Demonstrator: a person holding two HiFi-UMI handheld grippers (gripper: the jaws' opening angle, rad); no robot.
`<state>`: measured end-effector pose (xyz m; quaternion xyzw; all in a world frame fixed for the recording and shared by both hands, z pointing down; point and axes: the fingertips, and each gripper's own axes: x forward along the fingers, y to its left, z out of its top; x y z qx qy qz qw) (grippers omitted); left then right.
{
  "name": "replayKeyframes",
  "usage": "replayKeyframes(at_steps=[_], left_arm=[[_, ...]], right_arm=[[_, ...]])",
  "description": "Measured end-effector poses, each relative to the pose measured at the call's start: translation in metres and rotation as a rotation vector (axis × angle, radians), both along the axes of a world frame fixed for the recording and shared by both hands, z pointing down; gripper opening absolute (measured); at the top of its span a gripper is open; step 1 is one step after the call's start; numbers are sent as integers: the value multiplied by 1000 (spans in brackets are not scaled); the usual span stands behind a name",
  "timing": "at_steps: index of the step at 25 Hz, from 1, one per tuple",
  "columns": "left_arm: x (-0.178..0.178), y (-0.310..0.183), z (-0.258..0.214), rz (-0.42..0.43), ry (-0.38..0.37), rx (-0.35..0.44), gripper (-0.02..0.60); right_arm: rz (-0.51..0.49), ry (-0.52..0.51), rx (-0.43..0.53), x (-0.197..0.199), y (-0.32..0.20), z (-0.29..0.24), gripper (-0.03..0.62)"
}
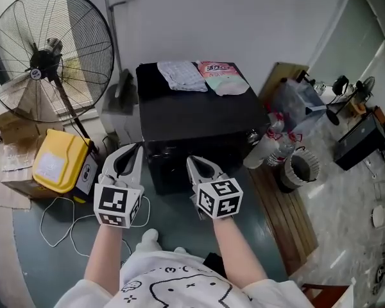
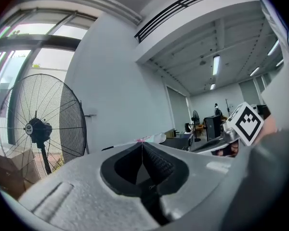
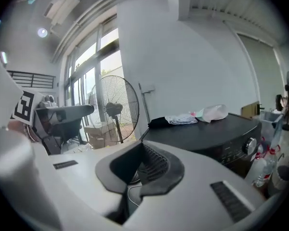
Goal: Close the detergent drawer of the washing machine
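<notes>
Both grippers hang just short of the washer's point(image 1: 199, 111) dark front at mid-frame in the head view, and the left gripper point(image 1: 138, 148) and right gripper point(image 1: 191, 163) each have jaws together on nothing. I can make out no drawer jutting from the shaded top band of the front, so the closing looks done or nearly so; if it does stand out, the next move is a straight push in with shut tips. The fan point(image 1: 48, 59) upper left, yellow can point(image 1: 59, 162) at left, bottles point(image 1: 273, 143) and bucket point(image 1: 301, 169) at right and cloths point(image 1: 183, 76) on top leave the front unblocked.
</notes>
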<state>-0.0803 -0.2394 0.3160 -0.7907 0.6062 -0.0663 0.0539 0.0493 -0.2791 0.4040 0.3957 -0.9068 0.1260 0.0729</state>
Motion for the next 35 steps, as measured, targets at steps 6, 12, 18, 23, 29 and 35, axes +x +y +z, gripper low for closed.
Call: replayKeyframes(at_steps=[6, 12, 18, 23, 29, 35], left_arm=[[14, 22, -12, -33, 4, 41, 17], [19, 38, -23, -55, 3, 68, 17], [18, 41, -38, -28, -6, 105, 17], [14, 40, -54, -6, 14, 128, 17], [2, 36, -79, 11, 22, 163, 17], [-2, 36, -104, 29, -27, 217, 17]], right_arm=[[43, 125, 135, 31, 21, -38, 0], [52, 175, 256, 48, 41, -79, 0], [75, 188, 336, 52, 51, -109, 0], [126, 187, 384, 54, 57, -134, 0], [182, 190, 433, 59, 61, -163, 0], [247, 185, 518, 67, 63, -199, 0]])
